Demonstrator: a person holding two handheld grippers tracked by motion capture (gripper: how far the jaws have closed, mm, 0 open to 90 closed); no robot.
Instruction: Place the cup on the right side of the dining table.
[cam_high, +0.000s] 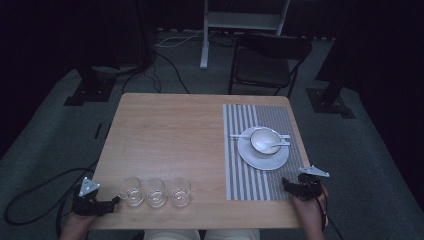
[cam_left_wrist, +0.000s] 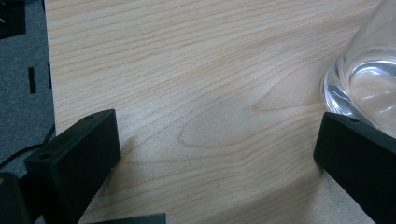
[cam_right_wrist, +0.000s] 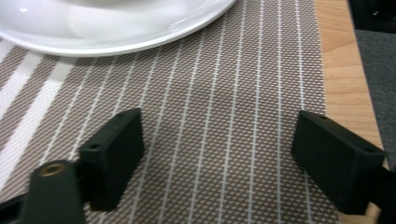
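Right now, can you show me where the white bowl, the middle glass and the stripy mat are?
white bowl (cam_high: 264, 139), high view, on its inside bottom.
middle glass (cam_high: 155, 193), high view, on its clear body.
stripy mat (cam_right_wrist: 224, 116), right gripper view, on bare weave below the plate.

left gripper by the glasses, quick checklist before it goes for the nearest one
1. Left gripper jaws open with nothing between them: ok.
2. Nearest glass upright on the table: ok.
3. Glass lined up between the jaws: not ok; in the left gripper view it sits off beside one jaw.
4. Room from the middle glass: cannot tell; the three stand close in a row.
5. Right gripper out of the way: ok, open over the striped placemat near the plate.
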